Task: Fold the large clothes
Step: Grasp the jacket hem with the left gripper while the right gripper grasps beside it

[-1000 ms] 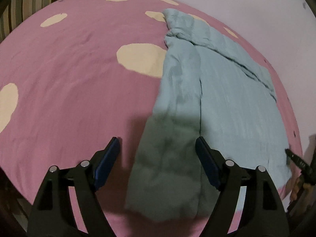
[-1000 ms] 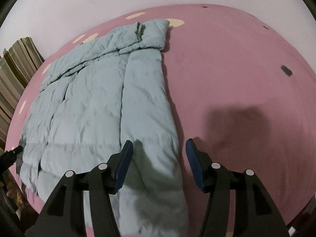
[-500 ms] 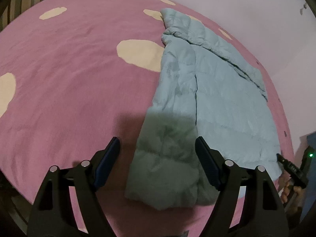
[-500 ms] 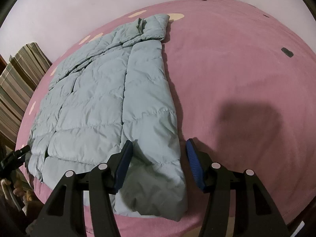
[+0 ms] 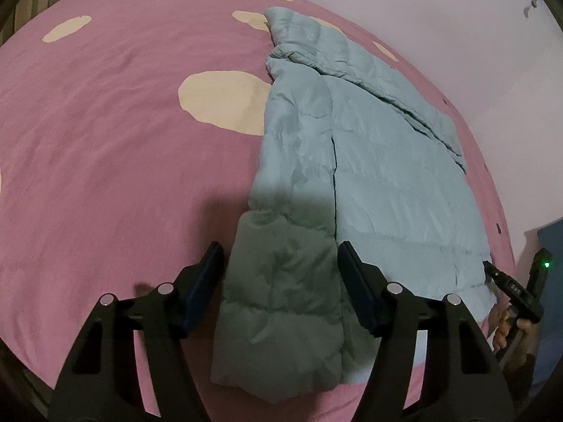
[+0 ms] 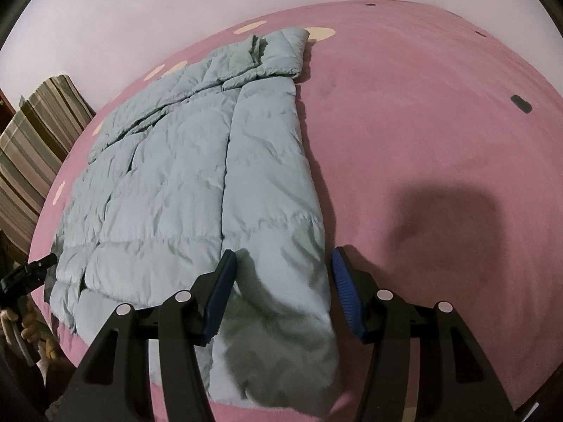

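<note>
A pale blue-green padded jacket (image 5: 380, 161) lies flat on a pink bed cover (image 5: 105, 140), collar at the far end. It also shows in the right wrist view (image 6: 183, 190). My left gripper (image 5: 279, 281) is open and hangs above the jacket's left sleeve end (image 5: 281, 323), one finger on each side. My right gripper (image 6: 283, 288) is open above the right sleeve end (image 6: 281, 337), straddling it. Neither gripper holds anything. The right gripper's tip also shows at the far right of the left wrist view (image 5: 510, 288).
The pink cover has cream spots (image 5: 221, 98). A pale wall (image 6: 176, 7) stands behind the bed. Striped fabric (image 6: 35, 133) lies at the left. The bed's near edge runs just under the sleeve ends.
Both grippers have drawn back and up from the jacket, so more of it shows. The sleeve ends now lie between the open fingers. The jacket has not moved.
</note>
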`<state>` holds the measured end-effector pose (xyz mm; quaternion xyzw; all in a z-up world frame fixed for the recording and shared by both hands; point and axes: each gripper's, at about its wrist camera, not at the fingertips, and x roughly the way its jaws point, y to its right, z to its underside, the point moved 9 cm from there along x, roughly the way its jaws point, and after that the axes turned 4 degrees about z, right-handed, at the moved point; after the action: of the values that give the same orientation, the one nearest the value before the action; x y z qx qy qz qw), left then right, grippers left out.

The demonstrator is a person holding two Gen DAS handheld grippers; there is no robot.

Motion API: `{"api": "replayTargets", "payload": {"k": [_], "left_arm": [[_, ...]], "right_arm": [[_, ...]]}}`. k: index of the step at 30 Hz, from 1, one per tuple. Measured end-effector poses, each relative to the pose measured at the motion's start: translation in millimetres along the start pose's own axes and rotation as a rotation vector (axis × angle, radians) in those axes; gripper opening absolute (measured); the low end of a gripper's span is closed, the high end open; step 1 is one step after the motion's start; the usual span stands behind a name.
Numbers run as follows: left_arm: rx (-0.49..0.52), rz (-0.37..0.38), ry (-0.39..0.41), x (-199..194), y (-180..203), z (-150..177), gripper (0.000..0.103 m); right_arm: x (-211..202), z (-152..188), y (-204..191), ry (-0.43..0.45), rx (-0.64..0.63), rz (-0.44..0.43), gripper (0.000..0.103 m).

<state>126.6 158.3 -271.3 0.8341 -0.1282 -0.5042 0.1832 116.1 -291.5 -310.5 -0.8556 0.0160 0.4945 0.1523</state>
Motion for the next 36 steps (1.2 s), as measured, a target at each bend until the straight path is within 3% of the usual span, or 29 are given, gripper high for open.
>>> {"api": "replayTargets", "payload": {"k": [3,6,16,21,28,36], "left_arm": [[0.010,-0.013,0.003,1,2,1,0.066],[0.019,-0.018,0.003,0,3,3,0.059],[0.022,0.045,-0.008,6,10,-1,0.055],[0.036,0.044,-0.010,6,17,5,0.048],[0.013,0.079,-0.008,6,14,5,0.047],[0.026,0.072,-0.008,6,17,6,0.047]], "right_arm": [[1,-1,-4,0.001,-0.001,-0.005,0.056],[1,2,-9,0.001,-0.020,-0.007,0.056],[1,2,-9,-0.014,0.020,-0.087,0.054],[0,4,-13,-0.017,0.003,-0.089,0.047],[-1,3,-8,-0.035,0.096,-0.195,0.046],[-1,5,-7,-0.051,0.127,-0.243,0.046]]}}
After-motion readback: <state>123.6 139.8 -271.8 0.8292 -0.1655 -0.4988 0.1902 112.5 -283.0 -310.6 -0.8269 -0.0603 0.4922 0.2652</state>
